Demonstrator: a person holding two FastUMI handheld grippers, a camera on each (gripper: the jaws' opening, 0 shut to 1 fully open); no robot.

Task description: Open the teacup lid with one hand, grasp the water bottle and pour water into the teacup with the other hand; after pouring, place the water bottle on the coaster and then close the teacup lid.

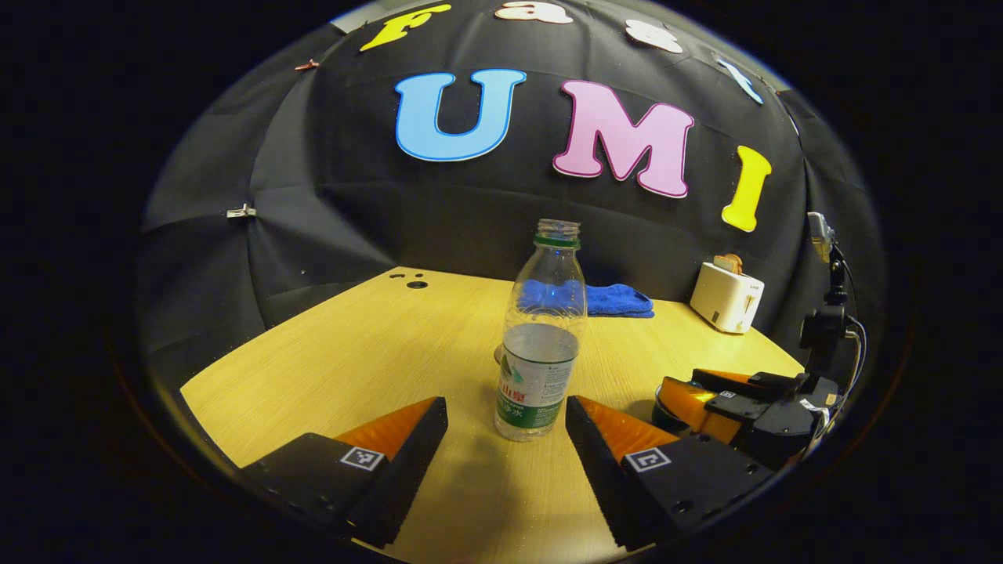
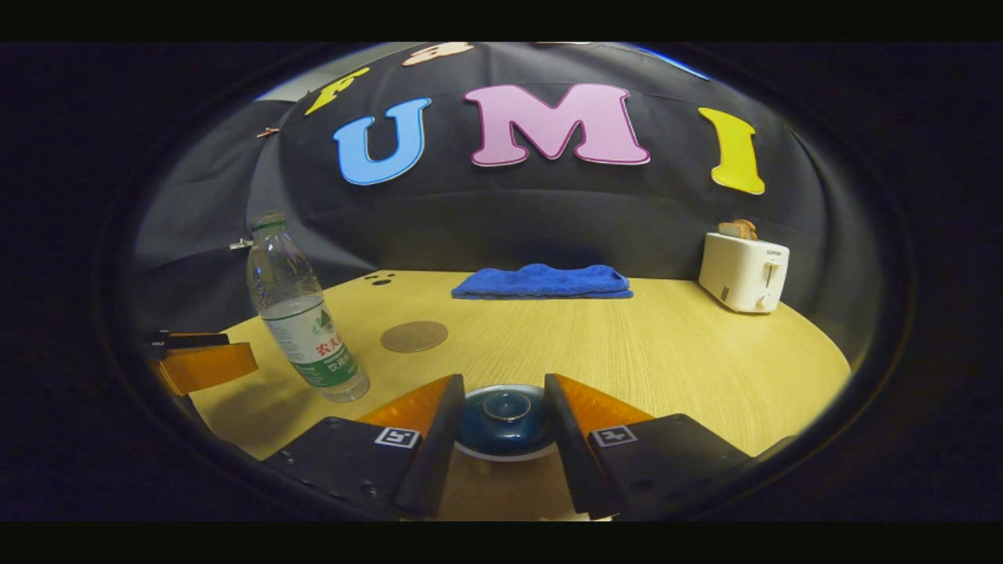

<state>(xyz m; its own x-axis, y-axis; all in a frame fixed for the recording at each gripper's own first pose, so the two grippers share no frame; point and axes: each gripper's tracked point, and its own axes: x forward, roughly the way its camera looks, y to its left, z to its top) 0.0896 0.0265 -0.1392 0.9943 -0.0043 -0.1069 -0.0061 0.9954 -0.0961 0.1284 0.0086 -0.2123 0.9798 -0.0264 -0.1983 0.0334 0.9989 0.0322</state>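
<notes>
The left gripper [image 1: 505,419] is spread wide around the uncapped water bottle [image 1: 541,345], ready to grasp. The right gripper [image 2: 501,411] straddles the lidded teacup [image 2: 505,419], open, not yet pinching; the coaster [image 2: 414,336] waits beyond.

**Bottle, teacup and coaster as you had them on the table**

Your water bottle [image 1: 542,337] stood upright and uncapped at the centre of the left gripper view, clear plastic with a green-and-white label, roughly half full; in the right gripper view it leaned at the left. Your teacup [image 2: 505,419] sat at the bottom centre of the right gripper view, dark blue with a pale rim, its knobbed lid [image 2: 505,406] on. The round brown coaster [image 2: 414,336] lay flat and bare, left of centre, above the cup and right of the bottle.
</notes>
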